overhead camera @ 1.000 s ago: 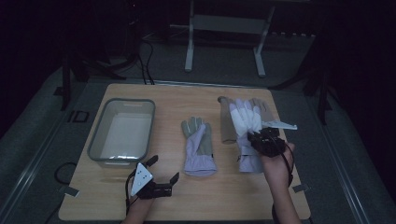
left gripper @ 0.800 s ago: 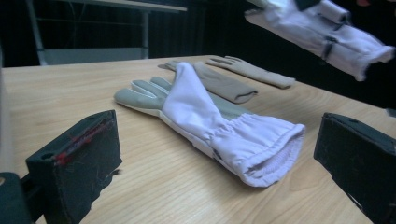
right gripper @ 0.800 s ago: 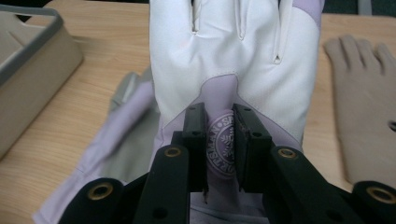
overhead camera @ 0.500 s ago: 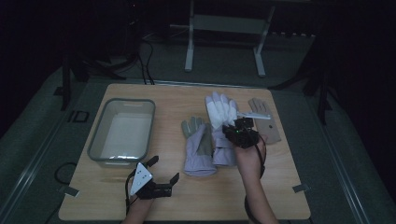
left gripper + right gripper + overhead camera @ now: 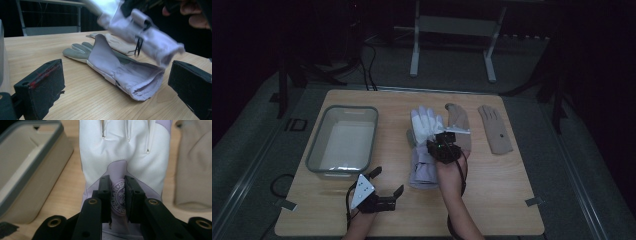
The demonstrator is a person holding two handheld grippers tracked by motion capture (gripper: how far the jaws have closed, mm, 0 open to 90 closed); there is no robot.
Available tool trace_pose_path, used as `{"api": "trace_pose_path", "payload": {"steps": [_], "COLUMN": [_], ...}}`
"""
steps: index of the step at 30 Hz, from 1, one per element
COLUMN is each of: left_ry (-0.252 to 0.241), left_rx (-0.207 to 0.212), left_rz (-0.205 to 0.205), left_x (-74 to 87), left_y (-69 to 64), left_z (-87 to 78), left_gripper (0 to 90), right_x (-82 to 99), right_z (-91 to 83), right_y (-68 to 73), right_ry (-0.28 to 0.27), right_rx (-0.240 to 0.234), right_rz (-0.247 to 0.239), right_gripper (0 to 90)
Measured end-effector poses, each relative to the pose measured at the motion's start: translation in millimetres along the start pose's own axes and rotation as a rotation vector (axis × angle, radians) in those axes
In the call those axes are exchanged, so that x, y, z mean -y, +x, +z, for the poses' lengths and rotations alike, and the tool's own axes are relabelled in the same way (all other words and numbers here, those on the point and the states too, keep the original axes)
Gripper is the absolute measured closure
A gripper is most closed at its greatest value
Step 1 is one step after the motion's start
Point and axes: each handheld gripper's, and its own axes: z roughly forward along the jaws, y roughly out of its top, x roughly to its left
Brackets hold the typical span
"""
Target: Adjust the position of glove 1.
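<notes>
The right hand-held gripper (image 5: pixel 443 148), at the centre of the high view, is pinching a white-and-lilac glove (image 5: pixel 424 125) and carries it above the tabletop (image 5: pixel 512 185). In the right gripper view the two jaws are pressed together on the printed round logo at the back of that glove (image 5: pixel 125 152), a grip near the cuff, so the fingers hang forward and the glove lies flat for laying down.

Directly beneath it, a grey-and-lilac glove (image 5: pixel 112 65) lies flat on the wood, cuff toward the bottom of the frame. My read: the carried glove is being brought over its mate to pair them up.

Off to the right centre, two beige gloves rest side by side, one (image 5: pixel 458 122) partly behind the right hand-held gripper, the other (image 5: pixel 495 130) apart from it. A grey plastic bin (image 5: pixel 343 137) sits at left centre, looking empty.

The left hand-held gripper (image 5: pixel 384 182) waits at lower left, its jaws spread wide with nothing between them, pointed at the lying glove's cuff, probably ready to steady it.
</notes>
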Motion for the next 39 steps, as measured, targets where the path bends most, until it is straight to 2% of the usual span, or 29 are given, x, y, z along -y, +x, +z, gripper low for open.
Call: {"api": "trace_pose_path", "payload": {"steps": [3,4,8,10,12,13,19,23,28,31,32,34,35,38,39], "left_ry": [-0.001,0.0,-0.001,-0.001,0.0,0.001,0.001,0.002,0.0,0.001,0.001,0.001,0.002,0.003,0.003], "left_rx": [0.001,0.0,0.002,0.001,0.002,0.003,0.002,0.003,0.004,0.003,0.003,0.003,0.003,0.005,0.006], "left_rz": [0.005,0.006,0.001,0.002,0.002,0.005,0.0,0.0,-0.006,-0.005,-0.004,-0.005,-0.004,-0.002,-0.002], "left_x": [0.0,0.0,0.0,0.0,0.0,0.0,0.1,0.0,0.0,0.0,0.0,0.0,0.0,0.0,0.0], "left_y": [-0.7,-0.7,-0.5,-0.7,-0.8,-1.1,-1.2,-1.2,-0.6,-0.8,-0.8,-0.8,-0.8,-1.0,-0.9], "left_z": [0.4,0.4,0.5,0.6,0.6,0.6,0.5,0.6,0.3,0.4,0.4,0.3,0.4,0.6,0.6], "left_gripper": [0.9,0.9,0.9,0.9,0.9,0.9,0.9,0.9,0.9,0.9,0.9,0.9,0.9,0.9,0.9], "right_x": [8.7,12.8,16.1,17.5,17.5,21.9,28.9,32.3,23.3,12.5,10.0,4.1,0.9,-6.7,-8.4], "right_z": [10.3,17.4,26.4,34.0,34.0,42.8,51.1,54.5,41.8,29.2,26.1,20.2,18.5,11.6,9.6], "right_y": [5.7,6.5,7.4,6.5,6.5,4.5,5.8,5.4,3.0,-2.7,-5.4,-12.4,-17.4,-32.6,-37.4], "right_ry": [0.026,0.042,0.046,0.046,0.046,0.06,0.048,0.044,0.022,-0.013,-0.025,-0.022,-0.012,-0.019,-0.021], "right_rx": [0.004,0.009,0.035,0.036,0.036,0.022,0.027,0.024,-0.006,-0.022,-0.03,-0.017,-0.029,-0.064,-0.094], "right_rz": [0.003,0.018,0.013,0.03,0.03,0.055,0.052,0.027,0.003,-0.063,-0.07,-0.076,-0.072,-0.064,-0.06], "right_gripper": [76.9,76.9,76.8,76.4,76.4,75.1,71.9,63.8,55.8,47.3,44.0,37.3,32.2,25.4,22.5]}}
